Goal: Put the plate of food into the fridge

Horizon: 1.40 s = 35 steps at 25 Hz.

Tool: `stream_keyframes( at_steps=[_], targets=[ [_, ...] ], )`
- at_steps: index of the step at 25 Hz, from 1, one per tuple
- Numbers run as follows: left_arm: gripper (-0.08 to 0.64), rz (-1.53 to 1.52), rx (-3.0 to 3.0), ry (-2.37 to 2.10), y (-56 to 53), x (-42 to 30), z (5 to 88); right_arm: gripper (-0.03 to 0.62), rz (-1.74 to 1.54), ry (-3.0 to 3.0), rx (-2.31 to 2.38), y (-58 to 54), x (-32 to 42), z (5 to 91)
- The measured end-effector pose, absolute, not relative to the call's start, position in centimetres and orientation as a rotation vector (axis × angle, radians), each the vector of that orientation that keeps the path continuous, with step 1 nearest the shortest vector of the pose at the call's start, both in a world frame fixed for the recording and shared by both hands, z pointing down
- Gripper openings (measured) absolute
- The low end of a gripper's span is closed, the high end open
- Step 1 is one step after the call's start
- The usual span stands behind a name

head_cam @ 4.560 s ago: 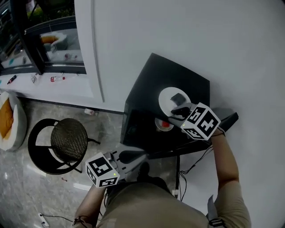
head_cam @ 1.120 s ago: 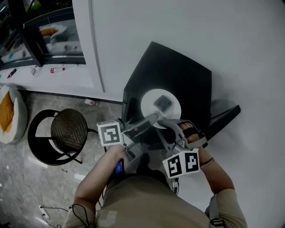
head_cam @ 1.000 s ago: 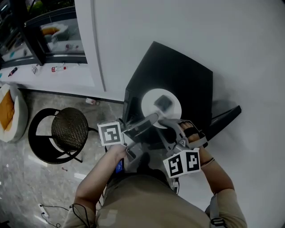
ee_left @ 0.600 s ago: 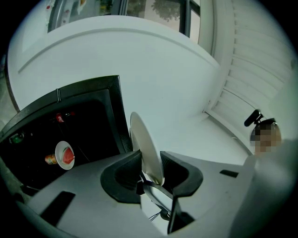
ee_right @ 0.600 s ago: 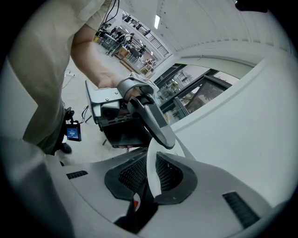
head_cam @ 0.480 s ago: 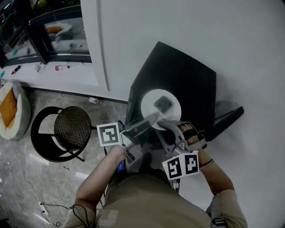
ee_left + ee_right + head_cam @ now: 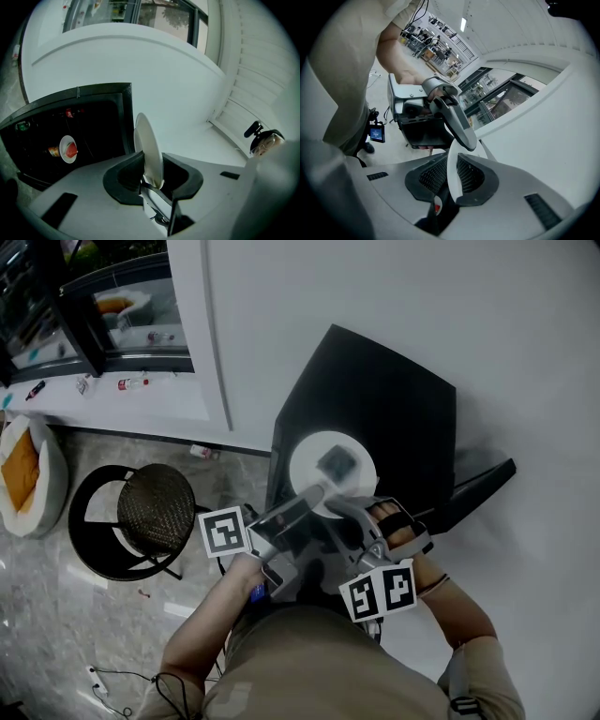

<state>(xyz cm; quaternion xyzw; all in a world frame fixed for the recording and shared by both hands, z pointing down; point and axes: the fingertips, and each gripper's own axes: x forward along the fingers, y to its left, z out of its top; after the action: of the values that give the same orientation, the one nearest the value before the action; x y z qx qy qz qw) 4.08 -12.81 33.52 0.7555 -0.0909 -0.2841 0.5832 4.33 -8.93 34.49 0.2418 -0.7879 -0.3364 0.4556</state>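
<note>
The left gripper (image 7: pixel 149 163) (its fingers have just been closing) pinches the rim of the plate (image 7: pixel 314 451) at frame centre, over the black fridge (image 7: pixel 394 399). Beside it, the right gripper (image 7: pixel 453 172) clamps the same rim with its fingers nearly together.

Bright, even light; gripper views bulge, with dark fisheye corners

Head camera overhead (plate (image 7: pixel 309 460) shared)
</note>
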Motion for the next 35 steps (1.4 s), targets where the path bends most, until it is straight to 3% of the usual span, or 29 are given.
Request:
stream_keyframes(
  at_steps=[17,28,35],
  targets=[
    [0.158,-0.787,1.766,-0.142,-12.5,2.8,33.4,0.041,-1.041,-1.885,0.561,-7.8,2.9,34.3],
    [0.158,-0.782,1.774,-0.153,-12.4,2.1,33.4,0.041,-1.060,-1.884,0.555,-7.6,2.1,34.4],
    [0.083,-0.773,1.709,-0.184,-11.6,0.6,35.0,0.043,-1.073,-1.864,0.490,-6.9,0.9,35.8]
  ],
)
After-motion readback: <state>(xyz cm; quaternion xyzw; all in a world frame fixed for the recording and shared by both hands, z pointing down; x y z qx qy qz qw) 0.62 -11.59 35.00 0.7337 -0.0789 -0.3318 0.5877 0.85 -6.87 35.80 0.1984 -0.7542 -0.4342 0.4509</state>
